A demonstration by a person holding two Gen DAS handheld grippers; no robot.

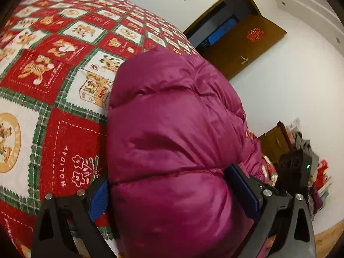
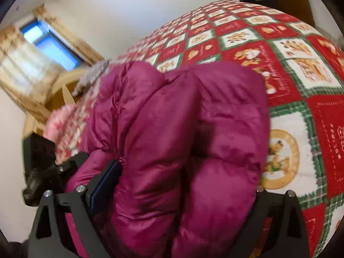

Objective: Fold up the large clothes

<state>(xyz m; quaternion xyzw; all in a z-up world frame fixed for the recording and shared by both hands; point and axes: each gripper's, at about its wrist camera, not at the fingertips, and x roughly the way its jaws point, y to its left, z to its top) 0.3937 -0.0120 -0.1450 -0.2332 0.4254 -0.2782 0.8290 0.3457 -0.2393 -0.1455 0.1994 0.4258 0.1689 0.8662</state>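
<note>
Jacket [image 1: 172, 129] lies bunched on bed [image 1: 53, 86], w/ quilt showing at 9–12 o'clock. Left gripper [image 1: 172, 195] and right gripper [image 2: 176, 185] both straddle puffy folds, jaws wide; can't tell if pads actually press, prob. to flatten bulk.

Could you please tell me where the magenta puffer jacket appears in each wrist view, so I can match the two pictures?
Left wrist view: the magenta puffer jacket fills the centre and lower middle, the quilt on its left.
Right wrist view: it fills the centre and lower middle, the quilt on its right.
Shared landmark: the red, white and green holiday quilt beneath it.
</note>
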